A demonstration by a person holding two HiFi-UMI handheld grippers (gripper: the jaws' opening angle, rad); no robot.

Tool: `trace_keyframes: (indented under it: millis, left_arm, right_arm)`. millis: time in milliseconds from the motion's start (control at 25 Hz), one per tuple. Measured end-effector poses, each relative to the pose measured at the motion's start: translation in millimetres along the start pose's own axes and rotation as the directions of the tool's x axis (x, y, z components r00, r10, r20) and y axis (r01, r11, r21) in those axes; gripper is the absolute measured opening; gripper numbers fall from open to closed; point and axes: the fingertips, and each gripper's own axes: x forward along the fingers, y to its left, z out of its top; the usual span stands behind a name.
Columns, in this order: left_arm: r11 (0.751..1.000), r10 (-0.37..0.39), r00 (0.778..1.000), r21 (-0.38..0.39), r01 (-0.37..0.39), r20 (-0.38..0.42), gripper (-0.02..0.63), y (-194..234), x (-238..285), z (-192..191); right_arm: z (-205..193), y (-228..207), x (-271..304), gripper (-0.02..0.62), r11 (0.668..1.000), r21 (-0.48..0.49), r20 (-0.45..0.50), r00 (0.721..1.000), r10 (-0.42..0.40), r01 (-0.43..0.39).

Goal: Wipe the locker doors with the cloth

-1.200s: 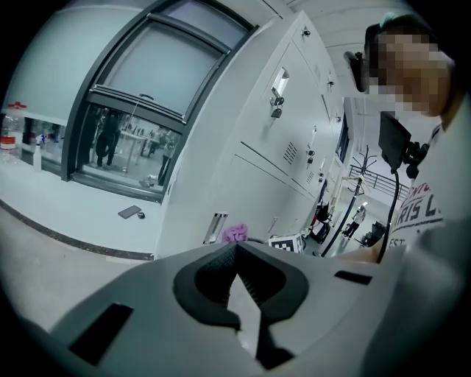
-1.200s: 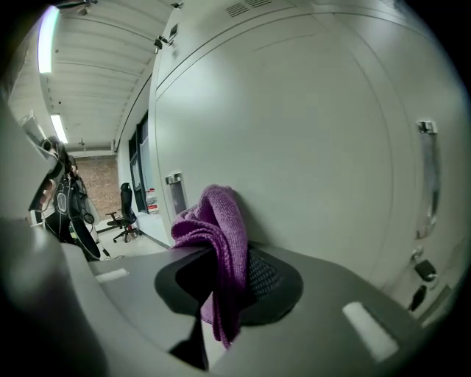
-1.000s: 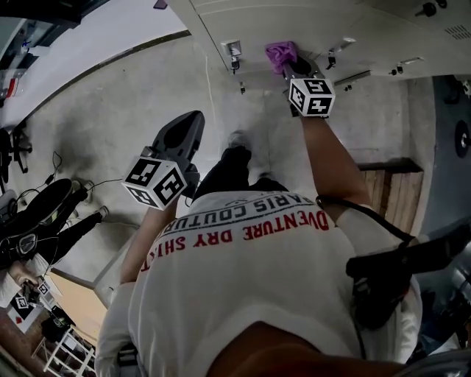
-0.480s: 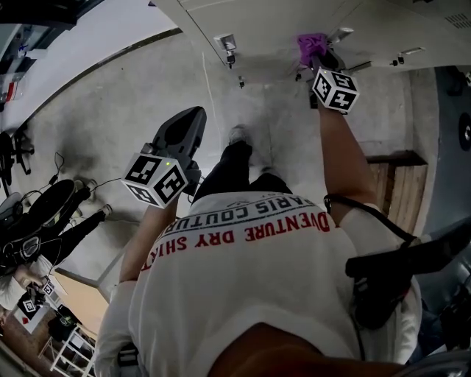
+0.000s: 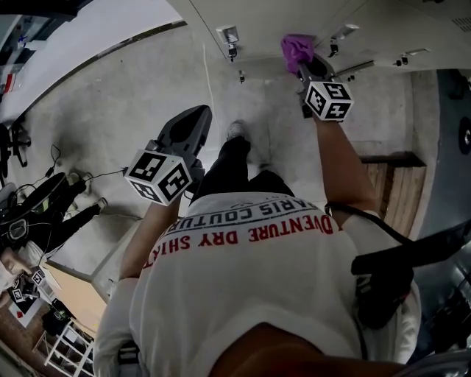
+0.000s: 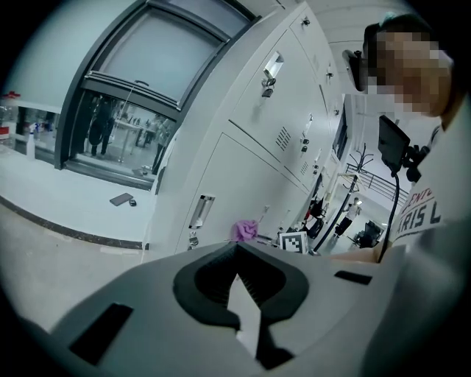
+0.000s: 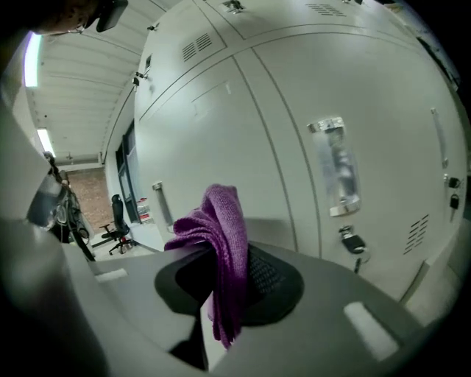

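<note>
My right gripper (image 5: pixel 303 65) is shut on a purple cloth (image 5: pixel 296 49) and holds it up against a pale grey locker door (image 5: pixel 265 22). In the right gripper view the cloth (image 7: pixel 223 230) hangs bunched out of my right gripper (image 7: pixel 221 259), close to a locker door (image 7: pixel 294 132) with a metal handle (image 7: pixel 335 177). My left gripper (image 5: pixel 188 127) hangs lower, away from the lockers, shut and holding nothing. In the left gripper view my left gripper (image 6: pixel 237 258) points along the locker row (image 6: pixel 235 169), with the cloth (image 6: pixel 243 230) in the distance.
A small lock (image 7: pixel 353 241) hangs under the handle. Bare concrete floor (image 5: pixel 125 96) lies below the lockers. A wooden bench (image 5: pixel 388 184) stands to the right. Cables and dark gear (image 5: pixel 44 206) lie at the left. An office chair (image 7: pixel 118 221) stands further along the row.
My right gripper carried the cloth to the right along the locker door, then back a little to the left. The left gripper has hardly moved.
</note>
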Motion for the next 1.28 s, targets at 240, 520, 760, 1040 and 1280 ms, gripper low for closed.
trace_keyframes:
  millis: [240, 520, 760, 1040, 1280]
  left_arm:
    - [1.000, 0.025, 0.999, -0.006, -0.025, 0.019, 0.000, 17.5, 1.4, -5.6]
    - [0.998, 0.065, 0.997, -0.013, -0.065, 0.034, 0.000, 50.4, -4.7, -16.1]
    - [0.996, 0.091, 0.995, -0.028, -0.090, 0.039, 0.000, 74.6, -1.1, -30.5]
    - [0.994, 0.102, 0.994, -0.037, -0.100, 0.031, 0.000, 86.5, 6.7, -34.7]
    - [0.995, 0.096, 0.995, -0.033, -0.096, 0.011, 0.000, 85.3, 11.0, -22.6]
  right_arm:
    - [-42.1, 91.9, 30.7, 0.057, 0.974, -0.076, -0.061, 0.976, 0.208, -0.213]
    - [-82.8, 153.6, 79.0, 0.057, 0.944, -0.110, -0.119, 0.947, 0.299, -0.312]
    - [-107.0, 154.1, 119.8, 0.057, 0.946, -0.092, -0.152, 0.944, 0.294, -0.309]
    - [-101.6, 137.1, 145.7, 0.057, 0.964, -0.067, -0.132, 0.960, 0.247, -0.257]
    - [-99.4, 130.2, 143.4, 0.057, 0.967, -0.042, -0.146, 0.959, 0.242, -0.250]
